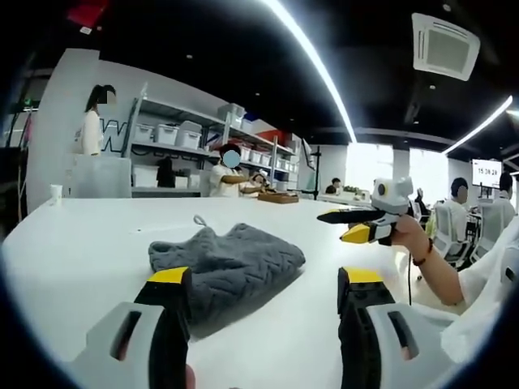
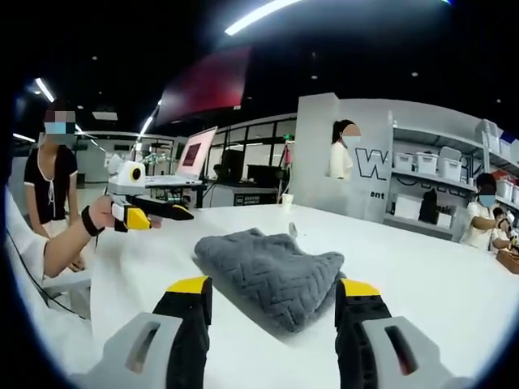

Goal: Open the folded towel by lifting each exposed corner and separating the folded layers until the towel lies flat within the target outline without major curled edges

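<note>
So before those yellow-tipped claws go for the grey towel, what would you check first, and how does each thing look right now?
1. Towel is still folded on the white table: ok, ready to open.
2. Left hand-held gripper is open, its jaws spread, the left one over the towel's near edge: ok.
3. Right hand-held gripper is open, the towel between its jaws: ok.
4. An exposed corner can be reached; the hanging loop marks the far one: ok.
5. Target outline on the table: cannot tell, no marking is visible.
6. Which layer lies on top at the near edge: cannot tell.
</note>
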Demonstrator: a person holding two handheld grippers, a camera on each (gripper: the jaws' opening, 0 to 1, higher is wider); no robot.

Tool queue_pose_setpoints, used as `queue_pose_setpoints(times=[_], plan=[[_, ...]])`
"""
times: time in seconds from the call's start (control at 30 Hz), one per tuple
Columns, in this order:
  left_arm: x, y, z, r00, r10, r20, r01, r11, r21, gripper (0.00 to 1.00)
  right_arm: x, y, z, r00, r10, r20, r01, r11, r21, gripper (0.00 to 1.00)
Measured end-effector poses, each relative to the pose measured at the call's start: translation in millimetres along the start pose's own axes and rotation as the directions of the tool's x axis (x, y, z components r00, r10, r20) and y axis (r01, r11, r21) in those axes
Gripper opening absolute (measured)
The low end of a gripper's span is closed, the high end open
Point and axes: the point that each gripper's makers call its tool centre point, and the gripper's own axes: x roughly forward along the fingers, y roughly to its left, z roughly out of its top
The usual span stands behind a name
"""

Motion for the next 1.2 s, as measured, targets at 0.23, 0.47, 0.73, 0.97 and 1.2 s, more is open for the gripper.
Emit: queue_pose_setpoints(times=[0.23,0.47,0.73,0.97,1.2], plan=[[2.4,3.6,-1.1,1.000,0.008,-0.003,-0.008,1.000,-0.006,0.72,3.3,-2.5,-2.6,1.000,-0.003,-0.005,0.003,1.000,0.014,0.58],[3.8,8.7,-0.7,1.000,0.027,0.002,-0.027,1.000,-0.012,0.72,2.7,-6.0,-2.7,1.000,-0.010,0.006,0.009,0.999,0.040,0.56],[7.7,11.6,-3.0,0.999,0.040,-0.017,-0.040,0.999,-0.018,0.70,5.1,2.3,1.8,0.999,0.014,0.031,-0.017,0.996,0.086,0.54],[15.8,21.5,-2.4,0.999,0.030,-0.031,-0.031,0.999,-0.029,0.72,10.8,3.0,-1.4,1.000,0.011,0.012,-0.012,0.997,0.070,0.53],[17.2,33.3,-8.4,0.997,0.047,-0.057,-0.050,0.998,-0.037,0.72,14.9,4.2,-3.2,1.000,0.017,0.001,-0.017,0.996,0.083,0.52]])
